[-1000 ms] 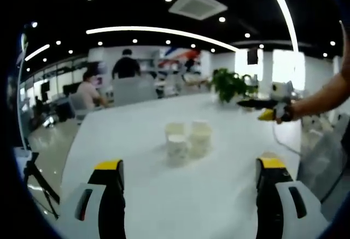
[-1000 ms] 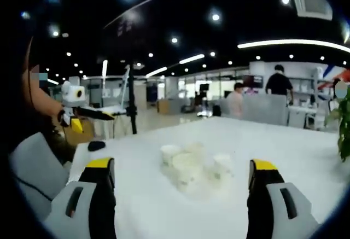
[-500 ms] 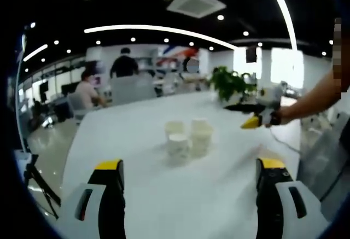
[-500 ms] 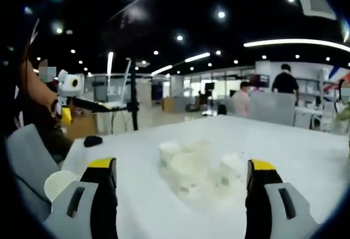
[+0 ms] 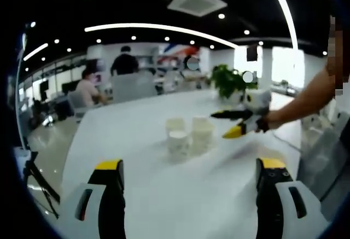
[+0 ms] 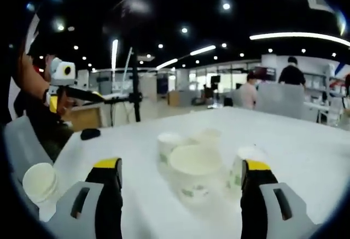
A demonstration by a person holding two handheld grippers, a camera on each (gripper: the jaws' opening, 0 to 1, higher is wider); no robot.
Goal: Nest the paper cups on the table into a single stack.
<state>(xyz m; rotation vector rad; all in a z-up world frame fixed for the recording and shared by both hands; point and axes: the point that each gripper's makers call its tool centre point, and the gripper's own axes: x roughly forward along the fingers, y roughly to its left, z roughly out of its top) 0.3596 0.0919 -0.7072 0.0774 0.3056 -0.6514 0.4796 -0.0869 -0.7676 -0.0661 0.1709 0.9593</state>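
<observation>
A cluster of white paper cups (image 5: 188, 134) stands upright mid-table in the left gripper view, well ahead of my left gripper (image 5: 188, 165), which is open and holds nothing. My right gripper (image 5: 219, 125), held in a hand, comes in from the right just beside the cluster, jaws apart. In the right gripper view the cups (image 6: 195, 168) sit close, and the nearest wide one lies between the open jaws of my right gripper (image 6: 180, 165). One cup (image 6: 243, 162) is partly hidden behind the right jaw. A lone cup (image 6: 39, 181) sits at the lower left. The left gripper (image 6: 93, 95) hangs at the upper left.
The white table (image 5: 164, 190) stretches far back. A potted plant (image 5: 227, 81) stands at its far end. A small black object (image 6: 90, 134) lies near the table edge, by a tripod pole (image 6: 134, 86) and a grey chair (image 6: 22, 140). People sit in the background.
My right gripper has moved in toward the cup cluster, so the cups loom larger in its view. The left gripper has held still.
</observation>
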